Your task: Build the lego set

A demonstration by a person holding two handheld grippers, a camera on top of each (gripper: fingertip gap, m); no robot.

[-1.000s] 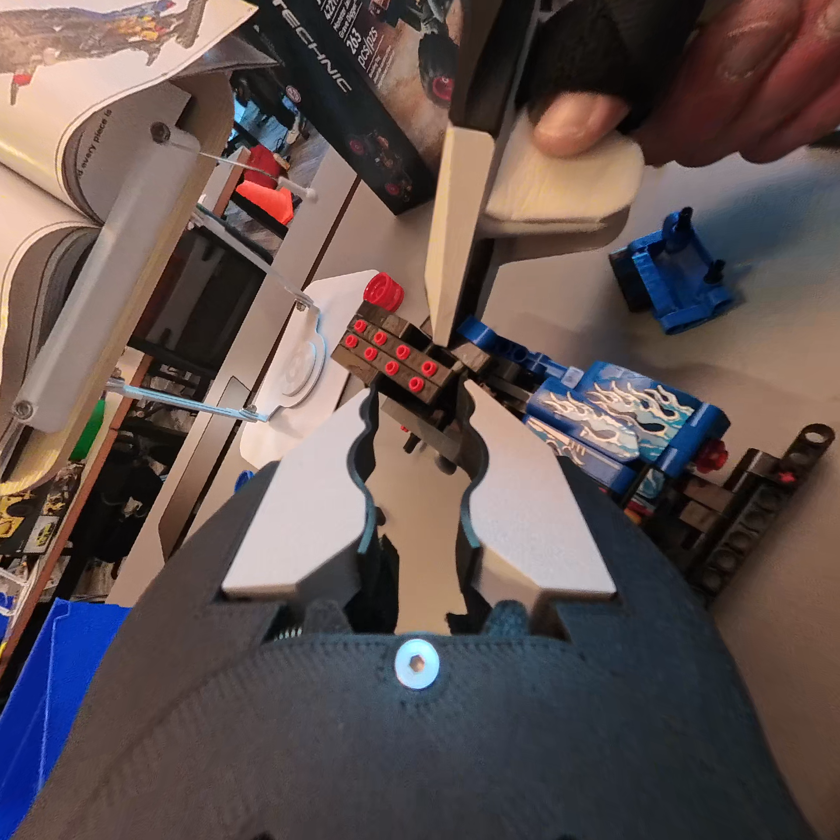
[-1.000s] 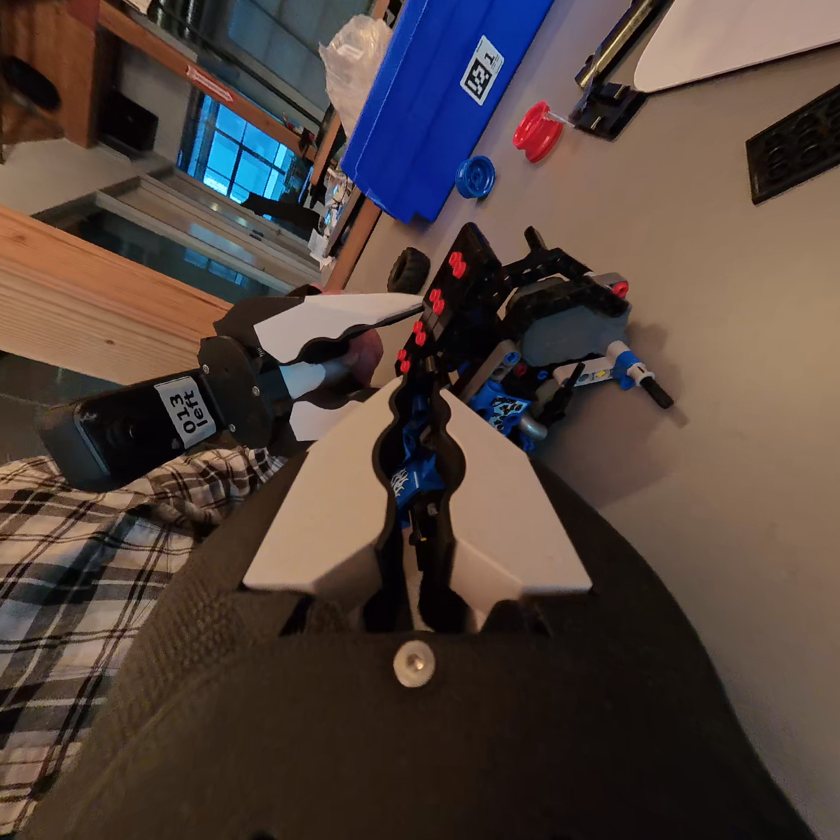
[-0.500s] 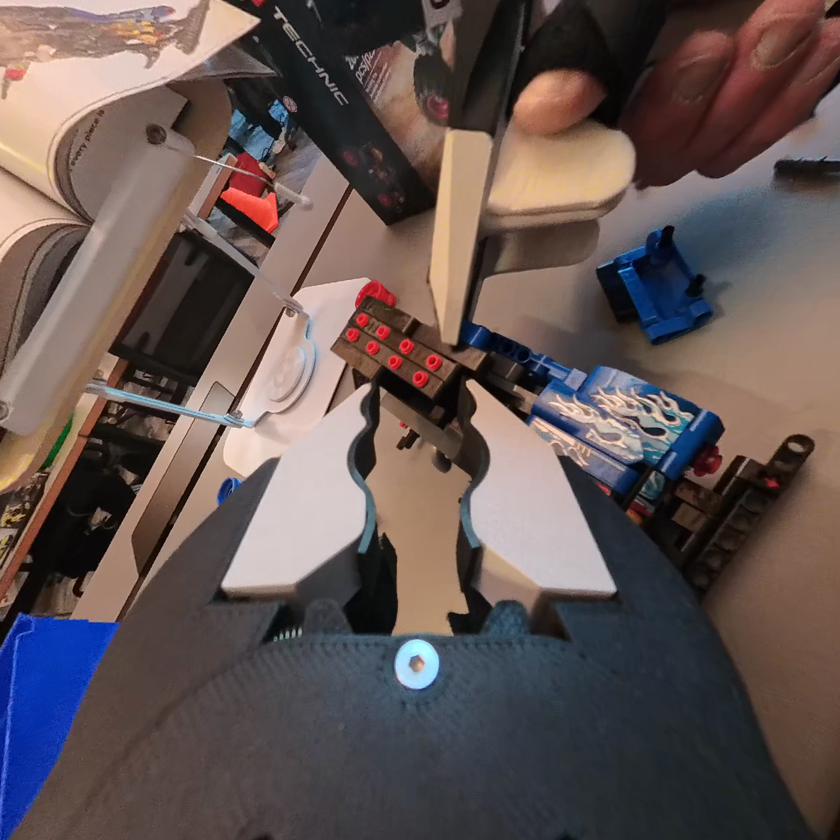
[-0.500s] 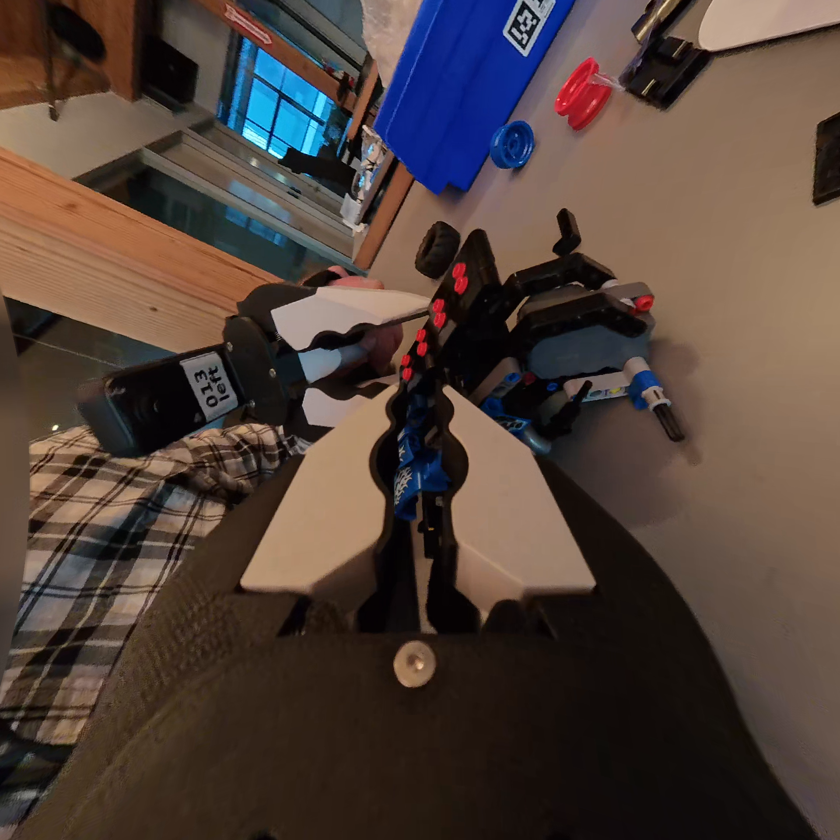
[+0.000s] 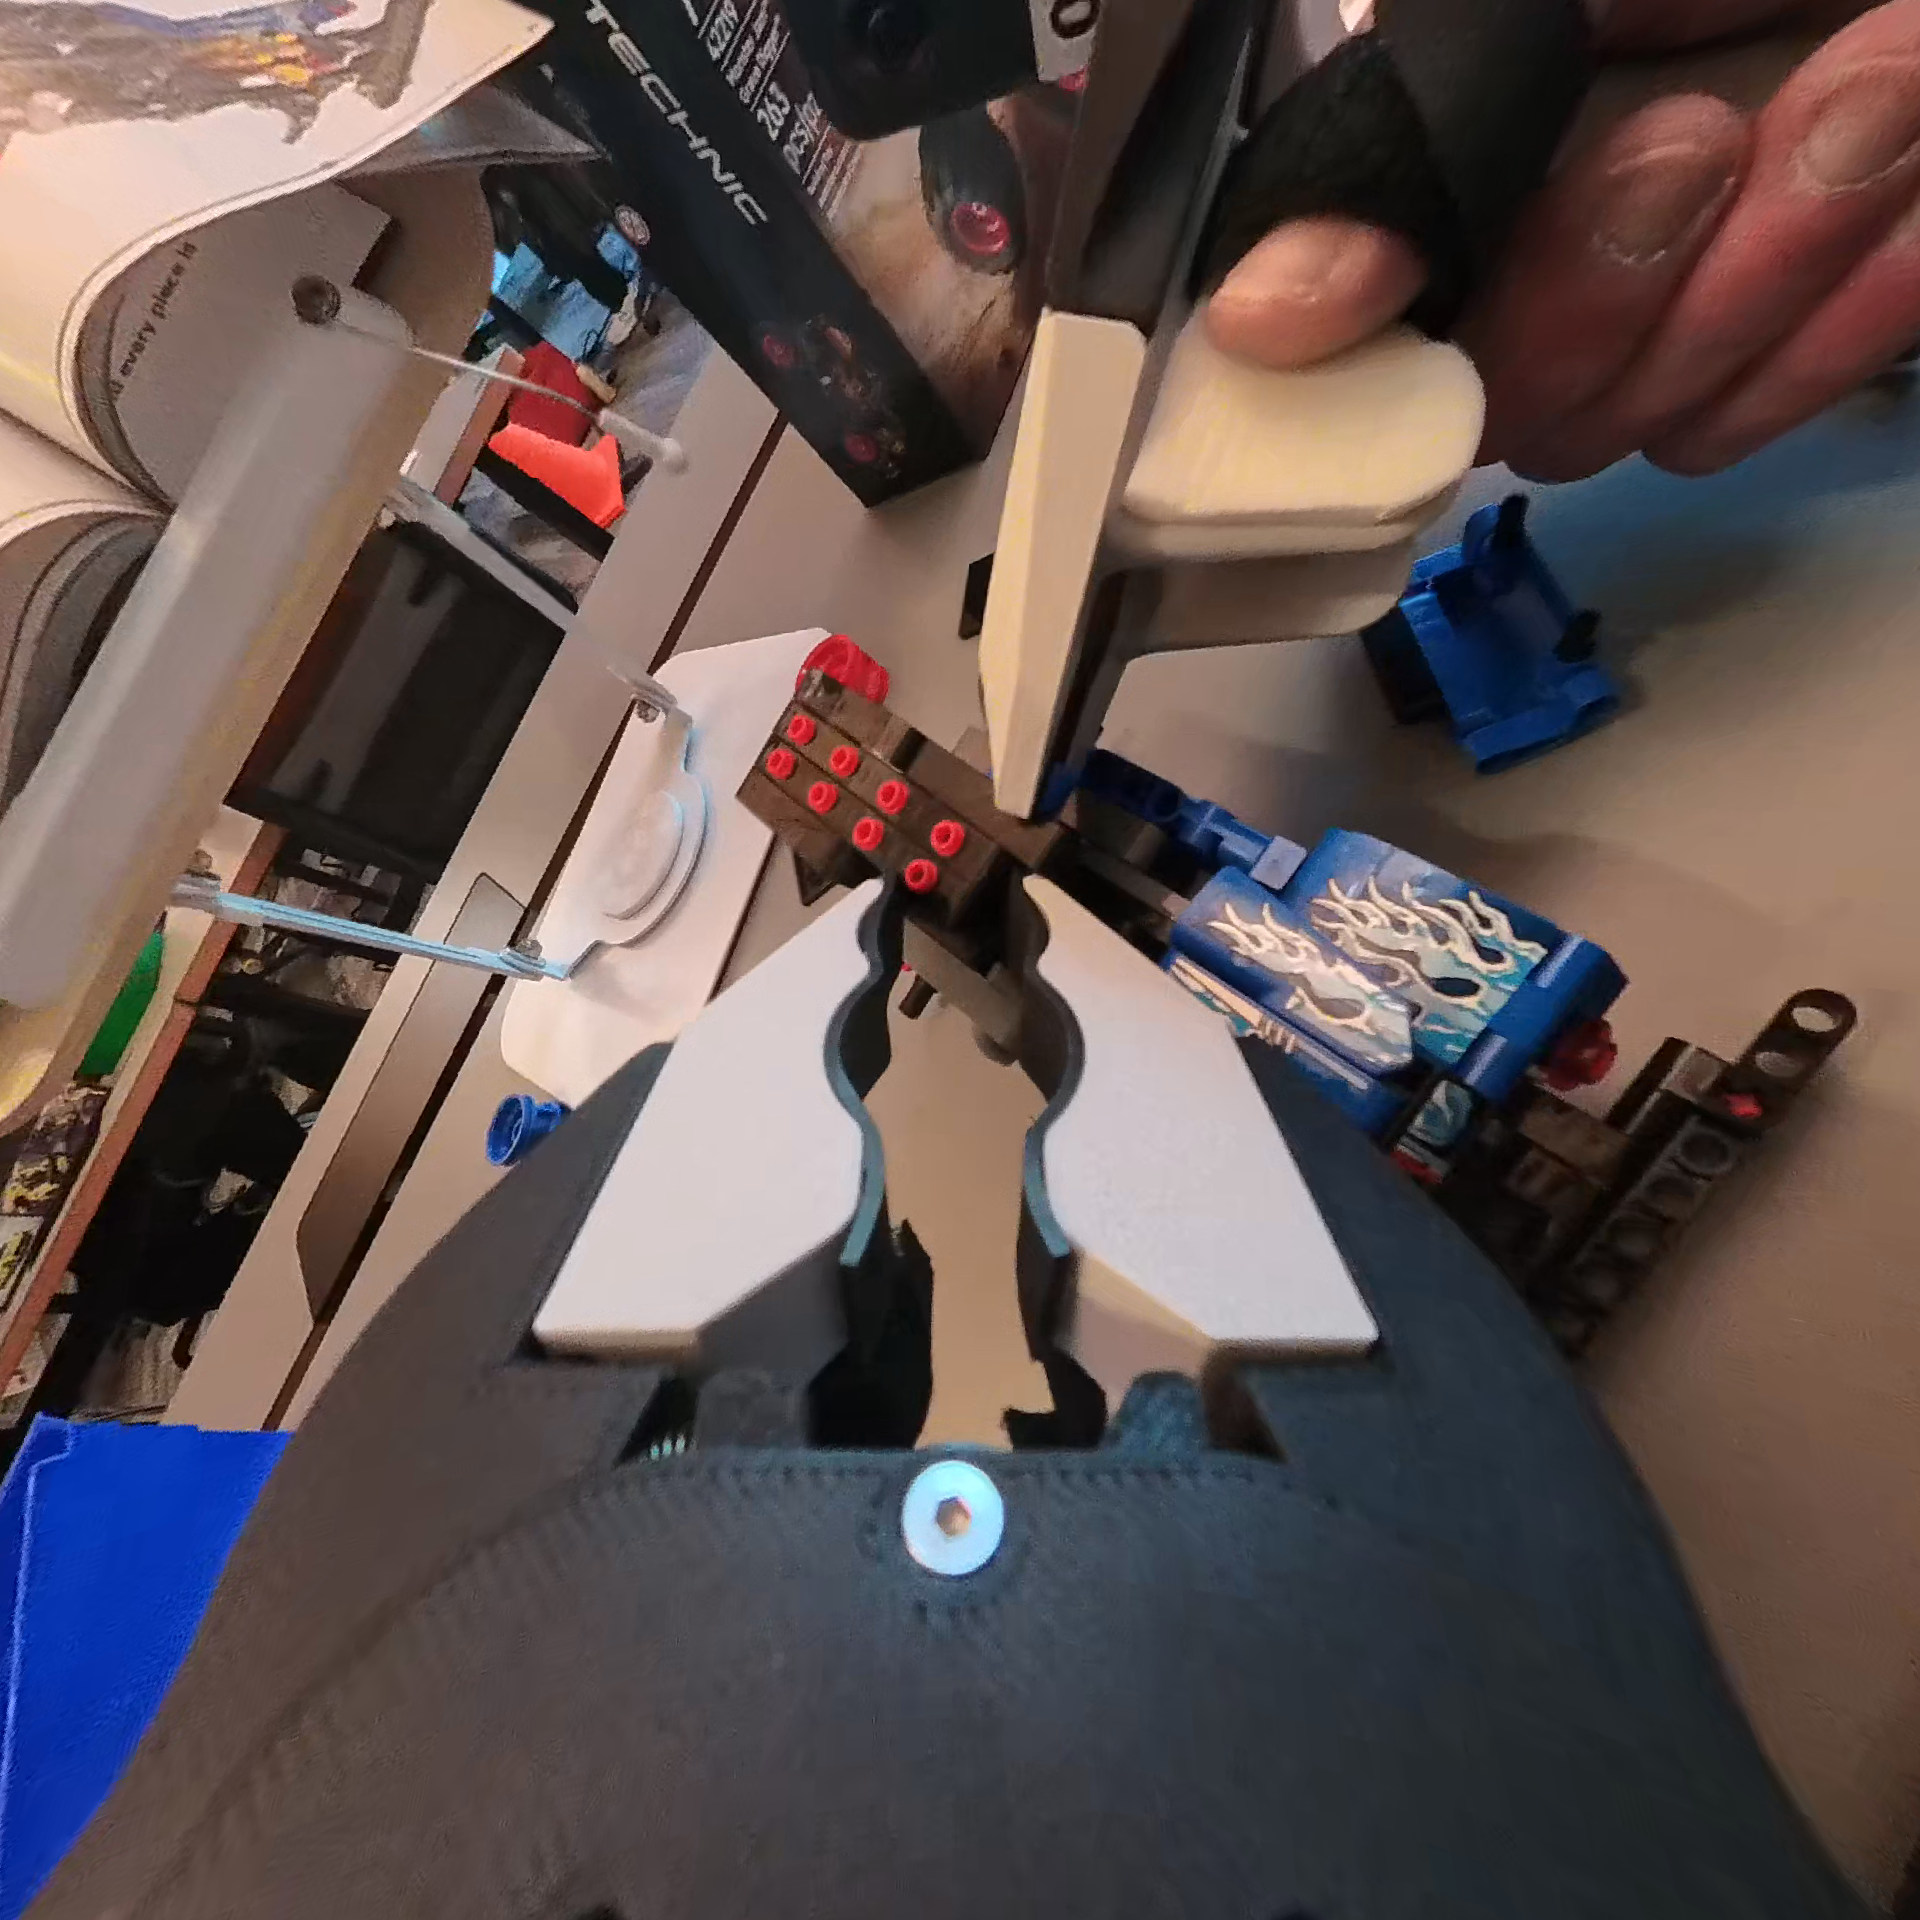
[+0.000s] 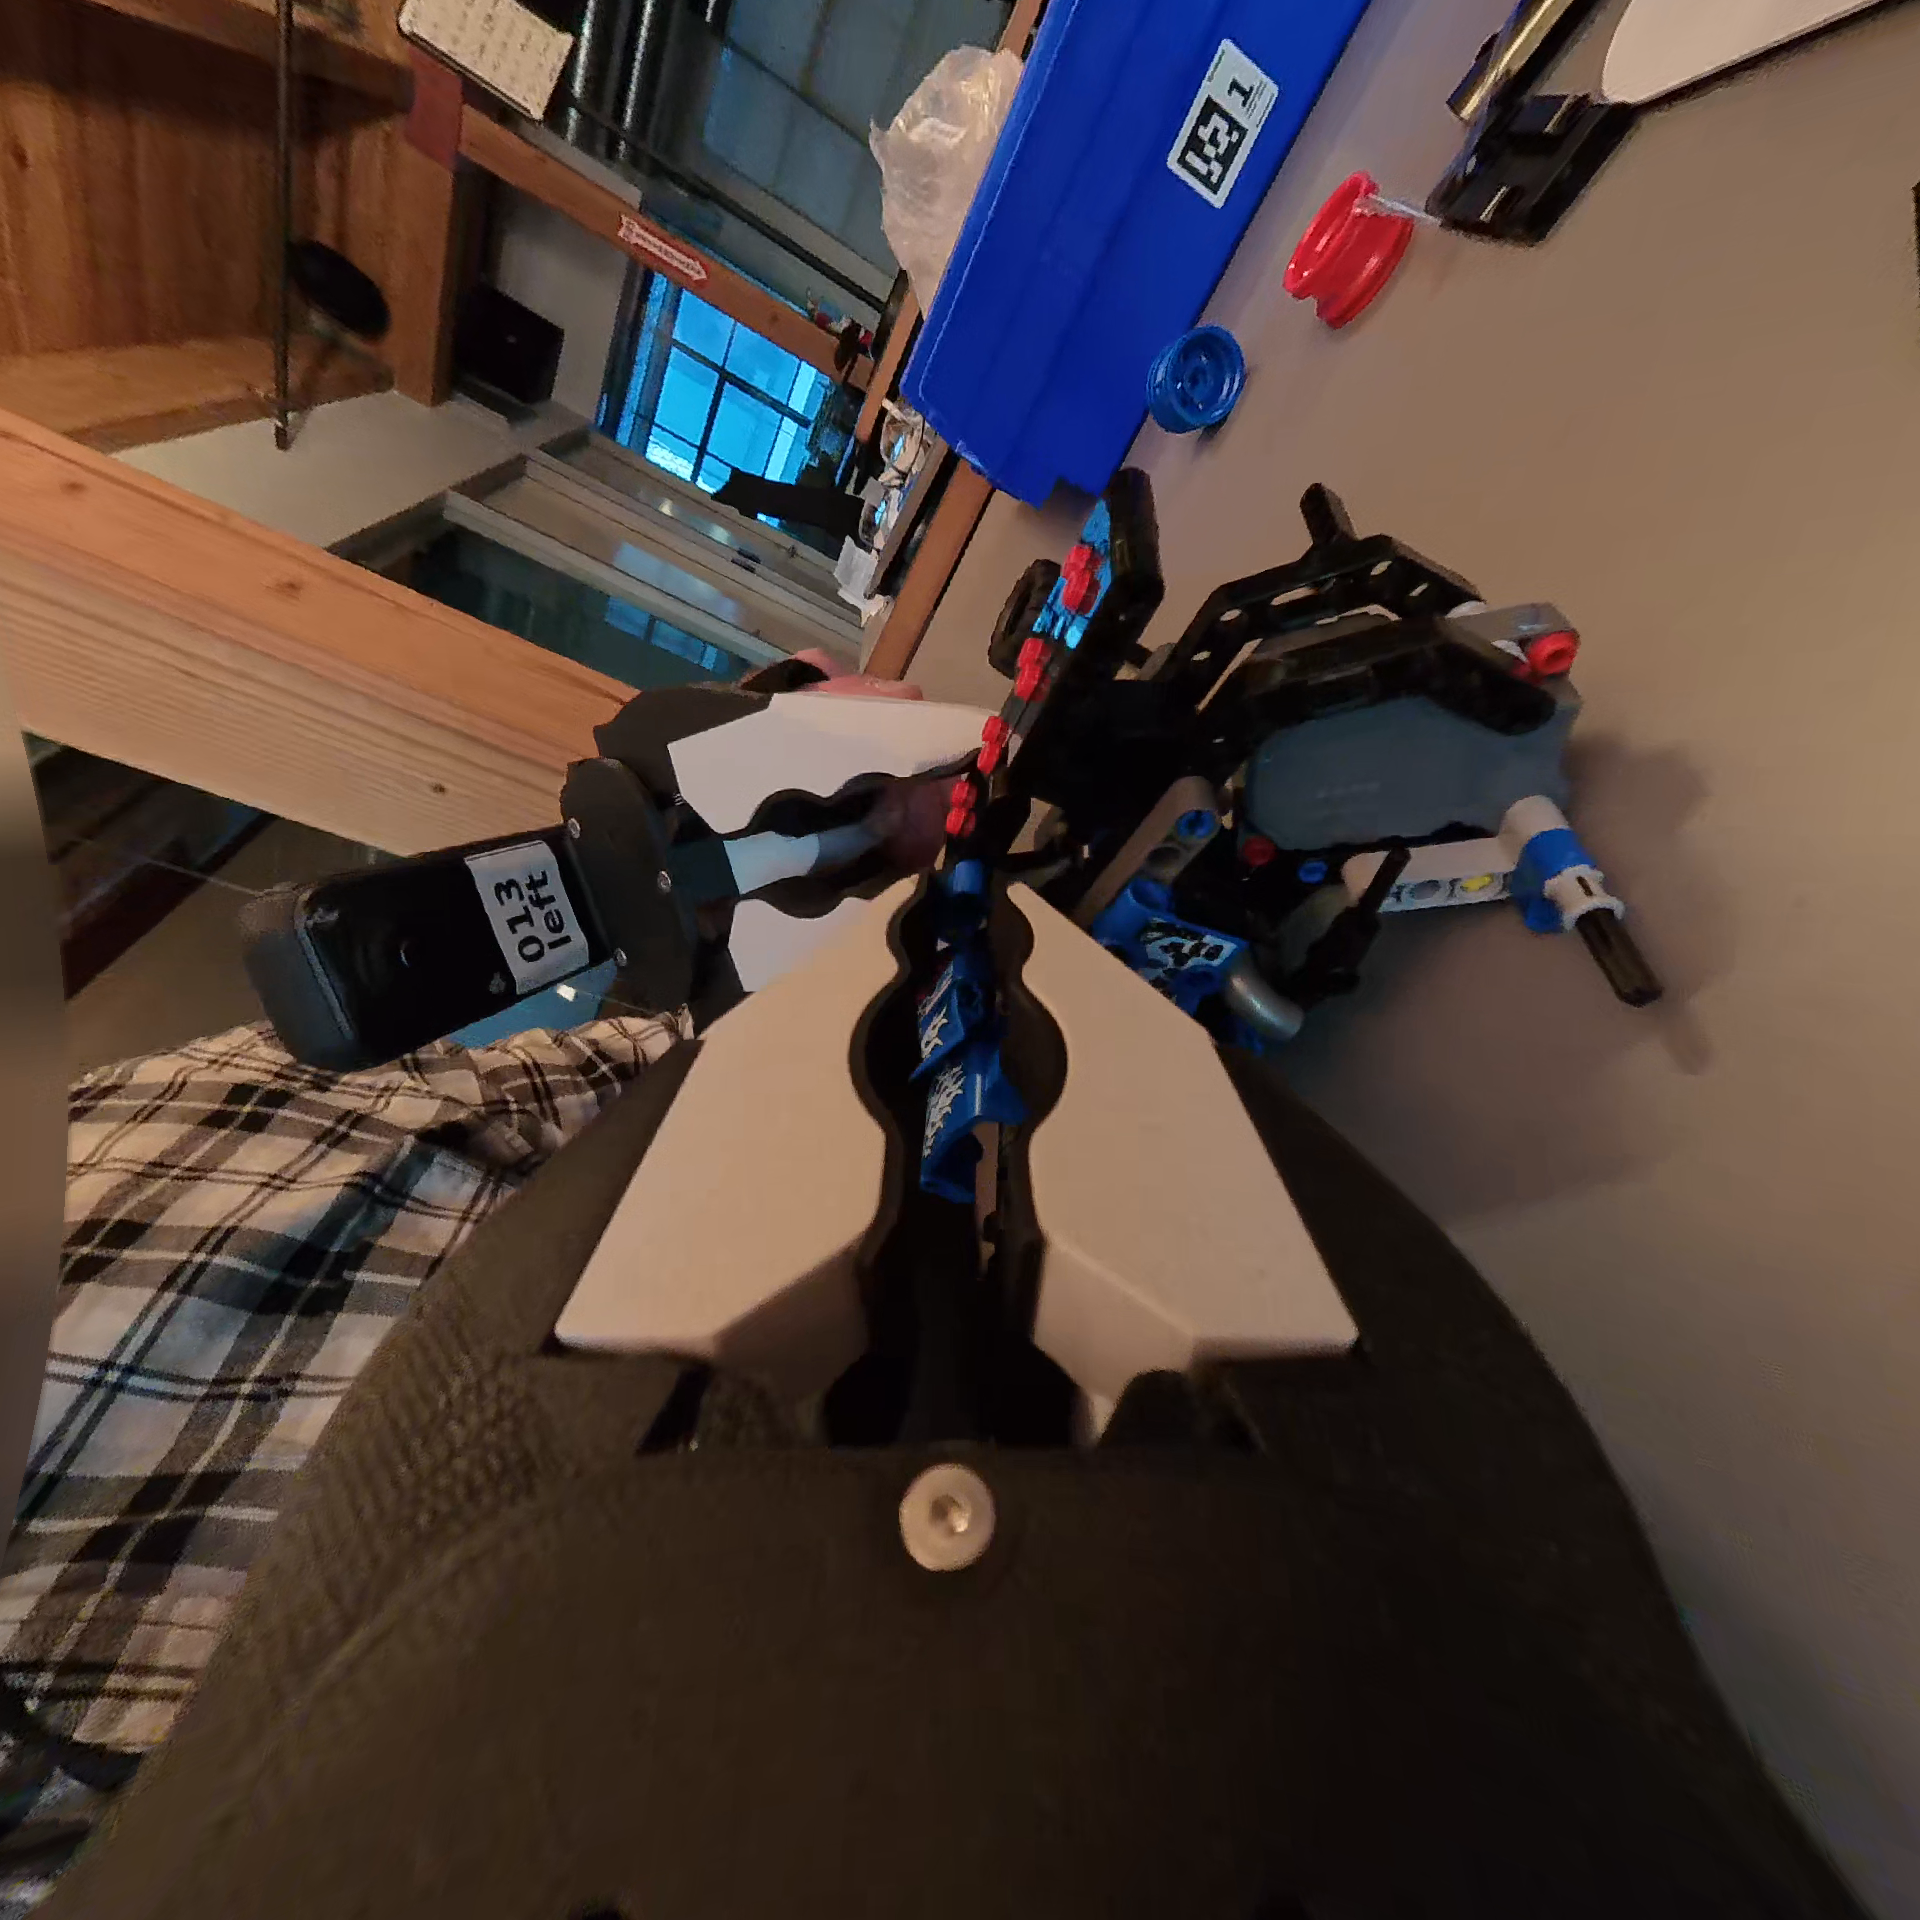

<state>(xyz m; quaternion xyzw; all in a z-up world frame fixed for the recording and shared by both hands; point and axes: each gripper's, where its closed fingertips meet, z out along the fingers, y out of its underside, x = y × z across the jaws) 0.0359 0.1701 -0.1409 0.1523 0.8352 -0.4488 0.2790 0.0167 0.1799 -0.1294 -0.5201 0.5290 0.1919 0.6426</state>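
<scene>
The lego model is a black frame with blue flame-printed panels and a grey block; it rests partly on the grey table. My left gripper is shut on the edge of the model's black part studded with red pins. My right gripper is shut on the model's blue flame panel. In the left wrist view the right gripper's white finger comes down from above onto the model, held by a hand. The left gripper shows at the left of the model in the right wrist view.
A blue bin, a red hub, a blue hub and a black tyre lie beyond the model. The set's box, an open booklet and a loose blue part are nearby. Left and right tips are no more than a few centimetres apart. Between my left fingertips and the red hub there is roughly 20 cm.
Both grippers keep their hold. The model and grippers have shifted slightly together; the hand on the right gripper has moved its fingers.
</scene>
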